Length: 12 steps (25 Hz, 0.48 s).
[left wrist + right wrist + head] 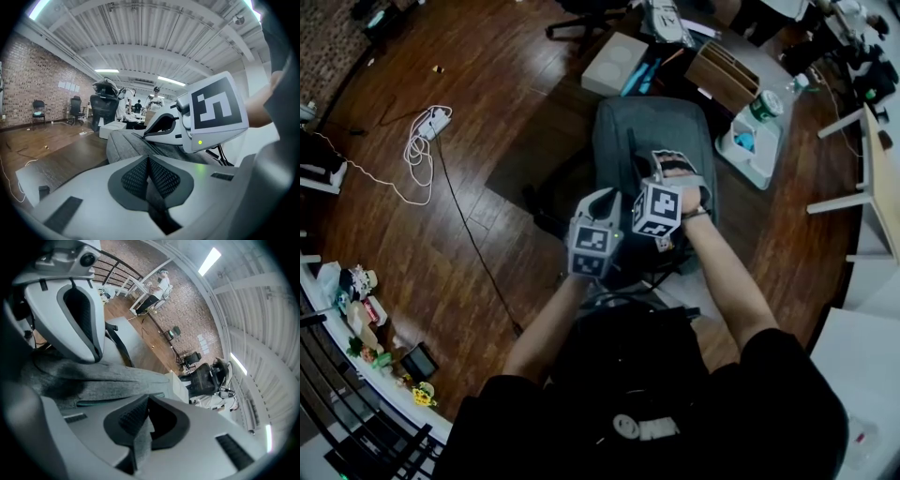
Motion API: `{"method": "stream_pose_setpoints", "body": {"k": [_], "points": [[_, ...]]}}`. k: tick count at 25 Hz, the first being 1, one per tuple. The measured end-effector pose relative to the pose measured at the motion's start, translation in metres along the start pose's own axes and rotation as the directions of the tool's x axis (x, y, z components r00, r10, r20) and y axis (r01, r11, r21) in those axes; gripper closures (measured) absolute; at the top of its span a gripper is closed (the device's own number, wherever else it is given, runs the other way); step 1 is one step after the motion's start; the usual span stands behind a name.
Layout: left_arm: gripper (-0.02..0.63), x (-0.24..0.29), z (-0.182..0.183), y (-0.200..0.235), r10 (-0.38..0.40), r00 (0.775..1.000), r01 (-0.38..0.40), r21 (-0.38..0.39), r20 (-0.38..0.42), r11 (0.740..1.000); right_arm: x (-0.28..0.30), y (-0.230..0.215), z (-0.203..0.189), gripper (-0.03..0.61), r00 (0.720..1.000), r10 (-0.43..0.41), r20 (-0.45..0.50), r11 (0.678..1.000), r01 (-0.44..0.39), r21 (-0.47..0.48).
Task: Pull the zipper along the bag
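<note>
Pinching a fold of the grey bag (652,131) under both hands, the clenched right gripper (146,405) braces it while the left gripper (149,161), clamped on what looks like the zipper pull (157,206), can draw along.

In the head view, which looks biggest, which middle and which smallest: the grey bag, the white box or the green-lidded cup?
1. grey bag, biggest by far
2. white box, middle
3. green-lidded cup, smallest
The box and cup lie farther from the camera than the bag, so they may look smaller than they are.
</note>
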<state>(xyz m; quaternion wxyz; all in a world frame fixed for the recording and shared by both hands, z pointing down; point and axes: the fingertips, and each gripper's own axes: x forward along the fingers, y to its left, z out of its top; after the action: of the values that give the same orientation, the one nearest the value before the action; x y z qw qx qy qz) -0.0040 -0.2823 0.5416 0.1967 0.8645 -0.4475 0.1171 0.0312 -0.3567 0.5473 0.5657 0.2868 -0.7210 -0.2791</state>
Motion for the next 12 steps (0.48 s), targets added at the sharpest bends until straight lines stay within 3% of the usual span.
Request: {"method": "stream_pose_setpoints", "body": {"k": [12], "points": [[0.614,-0.016,-0.003,-0.013,-0.01,1.0,0.01,0.004,0.007,1.0,-0.017,0.011,0.001,0.554,1.0,-0.016,-0.006,0.999,0.016,0.04]]}}
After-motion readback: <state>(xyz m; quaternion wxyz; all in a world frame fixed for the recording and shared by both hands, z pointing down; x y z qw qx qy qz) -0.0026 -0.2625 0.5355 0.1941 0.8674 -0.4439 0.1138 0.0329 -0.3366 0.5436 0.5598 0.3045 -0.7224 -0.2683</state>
